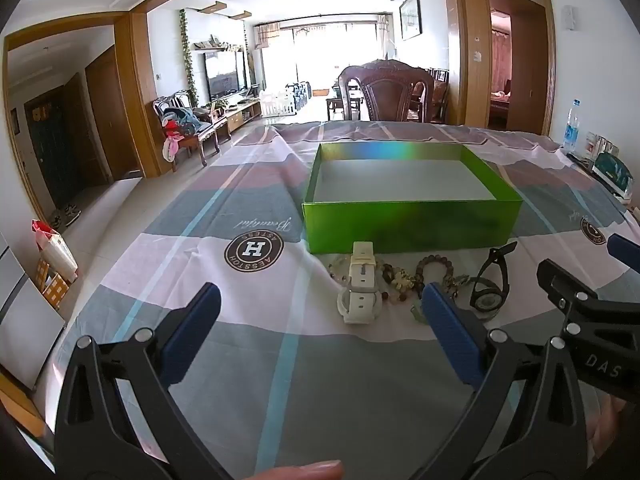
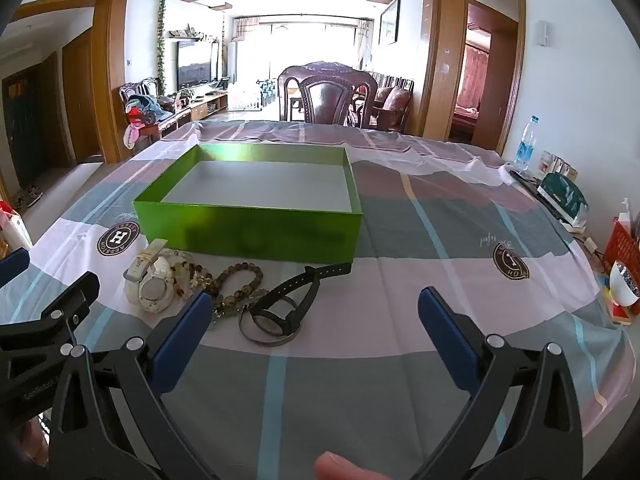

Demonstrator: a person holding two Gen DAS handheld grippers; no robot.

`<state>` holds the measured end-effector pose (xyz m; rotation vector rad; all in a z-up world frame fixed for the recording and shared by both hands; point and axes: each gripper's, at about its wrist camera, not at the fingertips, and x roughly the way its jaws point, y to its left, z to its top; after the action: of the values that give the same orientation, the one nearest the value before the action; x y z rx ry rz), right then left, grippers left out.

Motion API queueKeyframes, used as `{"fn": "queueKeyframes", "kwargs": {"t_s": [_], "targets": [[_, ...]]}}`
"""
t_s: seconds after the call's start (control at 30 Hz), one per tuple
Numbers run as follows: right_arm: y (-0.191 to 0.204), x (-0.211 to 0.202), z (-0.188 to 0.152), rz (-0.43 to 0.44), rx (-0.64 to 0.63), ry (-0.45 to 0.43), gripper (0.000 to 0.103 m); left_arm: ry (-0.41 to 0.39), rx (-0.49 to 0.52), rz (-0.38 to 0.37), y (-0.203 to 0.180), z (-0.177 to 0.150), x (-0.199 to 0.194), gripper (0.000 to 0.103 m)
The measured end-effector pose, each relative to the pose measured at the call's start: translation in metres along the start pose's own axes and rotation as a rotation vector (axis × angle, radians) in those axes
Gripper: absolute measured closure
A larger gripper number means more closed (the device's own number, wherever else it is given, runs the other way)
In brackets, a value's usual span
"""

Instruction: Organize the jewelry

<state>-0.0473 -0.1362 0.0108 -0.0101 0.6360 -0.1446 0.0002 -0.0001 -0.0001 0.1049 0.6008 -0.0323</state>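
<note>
- No piece has been placed yet, it is judged: the green box is seen with a bare floor, and all the jewelry lies on the checked tablecloth just in front of its near wall.
- The left gripper is held wide open with nothing between its blue pads; the white watch lies at about 12 o'clock from it, close ahead.
- The right gripper is likewise spread wide and holds nothing; the black watch lies at about 11 o'clock, resting over a metal bangle.
- Between the two watches a brown bead bracelet and paler beads are heaped, touching one another; how far they are tangled cannot be told.
- A first pick is judged to be the step in hand. A lowering of one gripper over a single piece is called for, with the pads closed across a strap or band rather than the heap.
- The outer pieces are probably the easiest, since each has bare cloth on one side.
- The box's near wall must be cleared by a lift before any piece is carried over it at 12 o'clock.
- Open cloth is left at 3 o'clock of the heap; the two grippers stand near each other, so one moving at a time is advised.
</note>
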Motion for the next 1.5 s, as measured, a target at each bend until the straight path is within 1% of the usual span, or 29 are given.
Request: {"fn": "queueKeyframes", "kwargs": {"t_s": [1.5], "targets": [[0.0031, 0.0030, -0.0044, 0.003, 0.004, 0.011, 0.003, 0.011, -0.002, 0.000, 0.0006, -0.0005, -0.0008, 0.004]]}}
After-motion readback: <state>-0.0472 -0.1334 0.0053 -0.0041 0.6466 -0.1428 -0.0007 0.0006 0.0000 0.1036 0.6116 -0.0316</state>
